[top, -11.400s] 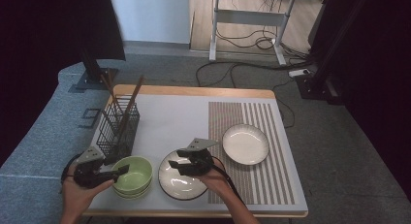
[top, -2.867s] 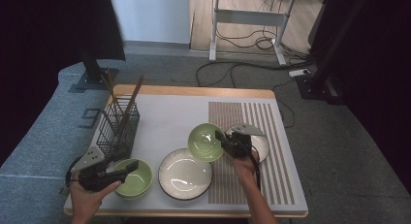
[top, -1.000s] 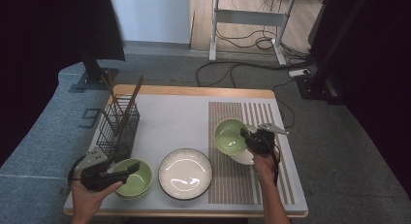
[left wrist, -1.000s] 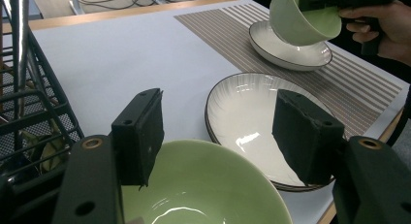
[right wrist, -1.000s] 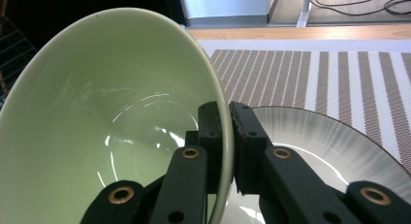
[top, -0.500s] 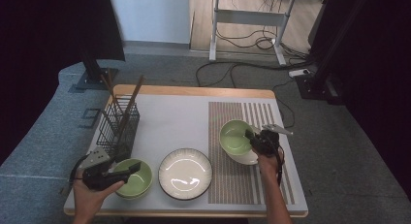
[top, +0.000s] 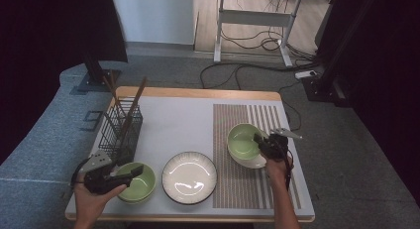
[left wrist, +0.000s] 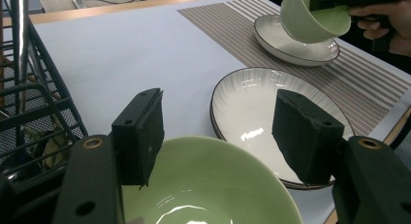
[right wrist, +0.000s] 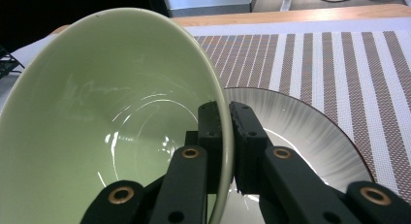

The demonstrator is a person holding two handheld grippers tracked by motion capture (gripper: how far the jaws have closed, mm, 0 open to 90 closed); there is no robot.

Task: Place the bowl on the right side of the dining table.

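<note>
Two bowls: both are pale green, and places below are being given relative to the striped mat (top: 250, 140).
Held bowl (top: 245, 142): it is hanging tilted above the mat's right half, over the white plate (left wrist: 300, 44) that is lying on the mat; in the left gripper view its base is sitting just above that plate, and contact cannot be told.
Right gripper (right wrist: 225, 132): its jaws are pinching together on the held bowl's rim, one pad inside the wall and one outside, so the bowl is lying on the gripper's left in the right gripper view.
Right hand (top: 276, 165): it is reaching in over the mat's near edge, wrapping the gripper's handle.
Second bowl (top: 134, 182): it is standing upright well to the left of the mat, off it, near the table's front edge.
Left gripper (left wrist: 218, 134): its jaws are standing apart above the second bowl's rim, pressing on nothing.
Ribbed plate (top: 189, 177): it is lying just left of the mat, between the second bowl and the mat.
Wire rack (top: 121, 130): it is standing far left of the mat, holding chopsticks.
</note>
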